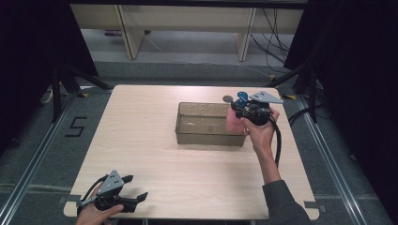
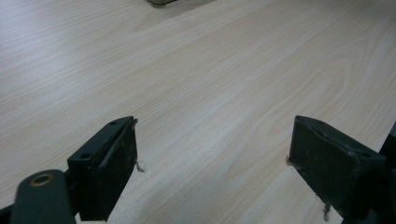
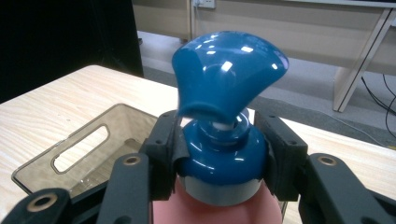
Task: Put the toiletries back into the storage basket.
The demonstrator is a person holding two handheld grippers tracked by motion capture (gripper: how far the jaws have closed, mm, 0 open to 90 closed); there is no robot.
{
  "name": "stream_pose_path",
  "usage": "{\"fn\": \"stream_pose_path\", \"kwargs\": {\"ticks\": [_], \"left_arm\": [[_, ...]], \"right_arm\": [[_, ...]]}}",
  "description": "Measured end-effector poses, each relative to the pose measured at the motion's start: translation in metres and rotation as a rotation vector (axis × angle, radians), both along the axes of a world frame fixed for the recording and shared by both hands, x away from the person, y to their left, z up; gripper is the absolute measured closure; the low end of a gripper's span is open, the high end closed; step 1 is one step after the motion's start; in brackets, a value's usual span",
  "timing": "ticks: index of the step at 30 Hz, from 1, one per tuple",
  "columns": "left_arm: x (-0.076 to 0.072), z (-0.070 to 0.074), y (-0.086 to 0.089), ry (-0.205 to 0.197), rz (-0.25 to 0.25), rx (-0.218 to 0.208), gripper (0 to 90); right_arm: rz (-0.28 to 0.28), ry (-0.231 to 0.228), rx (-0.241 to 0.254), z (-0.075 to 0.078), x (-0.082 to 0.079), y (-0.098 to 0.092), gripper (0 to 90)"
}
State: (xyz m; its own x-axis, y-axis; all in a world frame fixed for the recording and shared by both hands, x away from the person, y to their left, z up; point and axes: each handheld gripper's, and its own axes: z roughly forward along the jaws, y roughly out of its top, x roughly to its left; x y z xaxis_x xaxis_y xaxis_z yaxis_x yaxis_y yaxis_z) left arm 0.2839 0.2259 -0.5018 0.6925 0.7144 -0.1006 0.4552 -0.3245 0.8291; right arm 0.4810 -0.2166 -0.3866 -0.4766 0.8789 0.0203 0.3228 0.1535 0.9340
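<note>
A pink pump bottle (image 1: 232,120) with a blue pump head (image 3: 227,77) hangs over the right end of a clear smoky plastic bin (image 1: 187,132). My right gripper (image 1: 240,110) is shut on the bottle's blue collar (image 3: 219,156), one jaw on each side. The bottle stands upright and its pink body (image 3: 205,214) drops below the jaws. At the table's near left corner my left gripper (image 1: 137,187) rests low, open, with bare wood between its fingers (image 2: 107,163).
The bin sits at the middle of the light wooden table (image 1: 141,140) and looks empty, with a handle slot (image 3: 81,148) in its end wall. Black curtains flank the table. Desk legs and cables stand on the floor behind it.
</note>
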Motion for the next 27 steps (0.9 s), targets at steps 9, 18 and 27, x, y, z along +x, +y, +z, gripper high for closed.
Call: {"fn": "stream_pose_path", "kwargs": {"ticks": [9, 18, 27], "left_arm": [[0.000, 0.001, 0.001, -0.001, -0.003, 0.005, 14.8], [0.000, 0.001, 0.001, -0.006, -0.004, 0.005, 14.8], [-0.001, 0.002, 0.001, -0.007, 0.003, 0.005, 14.8]], "right_arm": [[-0.010, 0.005, -0.016, -0.010, 0.004, -0.003, 53.4], [-0.022, 0.035, -0.005, -0.019, 0.004, -0.002, 53.4], [-0.017, 0.055, -0.010, -0.025, 0.006, -0.001, 53.4]]}}
